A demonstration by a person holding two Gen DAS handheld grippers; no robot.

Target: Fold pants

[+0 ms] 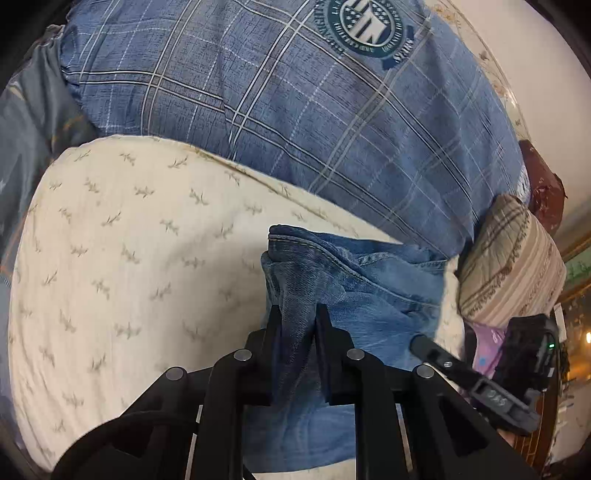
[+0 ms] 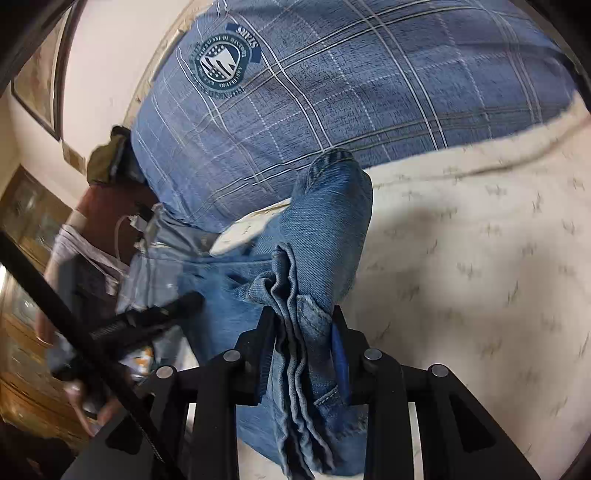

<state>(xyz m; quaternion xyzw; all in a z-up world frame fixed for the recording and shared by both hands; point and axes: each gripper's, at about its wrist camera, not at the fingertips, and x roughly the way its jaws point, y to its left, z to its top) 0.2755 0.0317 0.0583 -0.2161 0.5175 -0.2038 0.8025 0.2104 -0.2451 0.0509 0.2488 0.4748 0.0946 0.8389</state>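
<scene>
While jeans (image 1: 354, 280) drape the bed, left gripper (image 1: 298, 314) jaws clamped on denim; right gripper (image 2: 303, 314) likewise

A round badge (image 1: 364, 27) was printed on the blue checked blanket (image 1: 295, 110). In the left wrist view it sat near the top, at about 1 o'clock, and it was upside down. In the right wrist view the same badge (image 2: 221, 66) sat at about 11 o'clock. A small dark banner on the edge of the badge had letters that looked like "SPIRIS", but they were too bent to be sure. Small words ran around the ring of the badge, and they were too tiny and blurry to read. No other words or numbers could be read.
</scene>
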